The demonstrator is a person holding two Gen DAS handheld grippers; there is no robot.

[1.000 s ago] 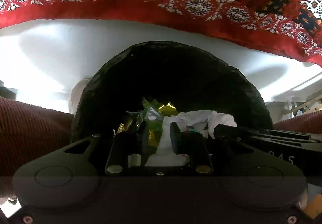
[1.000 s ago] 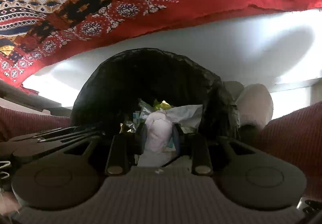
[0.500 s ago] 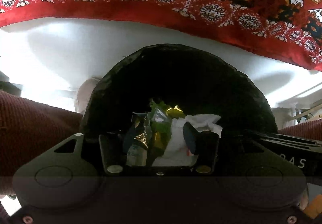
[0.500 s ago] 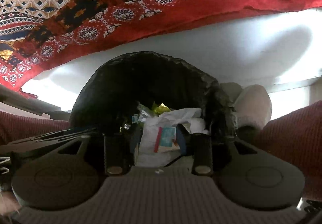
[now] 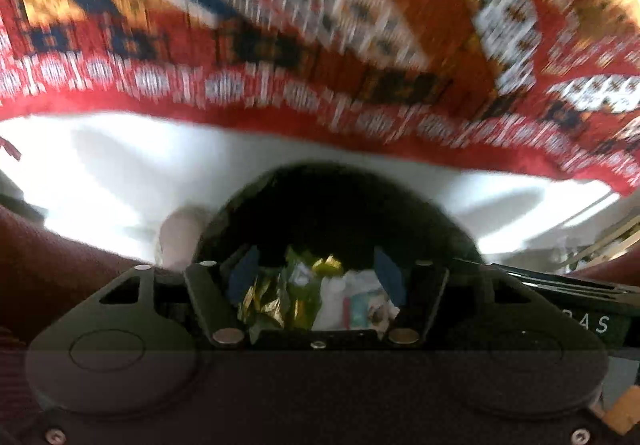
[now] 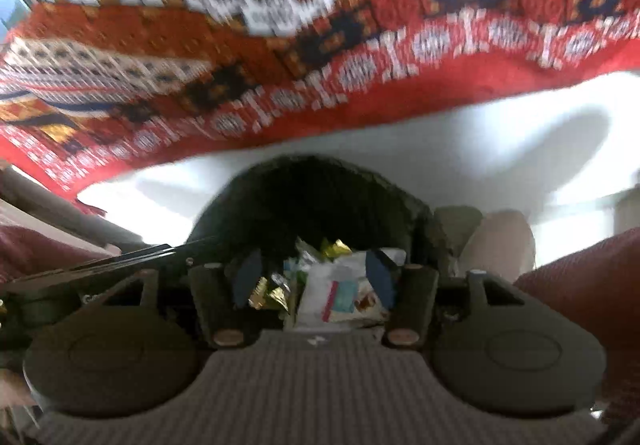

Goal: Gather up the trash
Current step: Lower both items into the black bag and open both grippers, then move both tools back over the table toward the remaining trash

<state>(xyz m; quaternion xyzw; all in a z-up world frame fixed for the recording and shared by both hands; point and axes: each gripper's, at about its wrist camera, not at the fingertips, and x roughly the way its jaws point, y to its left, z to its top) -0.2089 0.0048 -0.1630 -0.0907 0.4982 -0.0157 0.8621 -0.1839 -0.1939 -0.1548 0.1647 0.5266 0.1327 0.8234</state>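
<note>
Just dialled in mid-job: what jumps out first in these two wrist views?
The bright red patterned woven rug fills the top of both views, blurred, above a white floor. Low in the centre sits a round bin lined with a black plastic bag, holding gold and green foil wrappers and crumpled white paper packaging. Both the left tool and right tool gape open over it.

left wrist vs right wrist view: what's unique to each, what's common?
Left wrist only: a black panel with pale letters at the right edge. Right wrist only: a ribbed grey housing below the open right hand-held gripper. Both: black-lined trash bin, crumpled white paper, gold foil wrappers, red patterned rug, white floor. The left hand-held gripper has just been opening too, pads clear of the trash.
</note>
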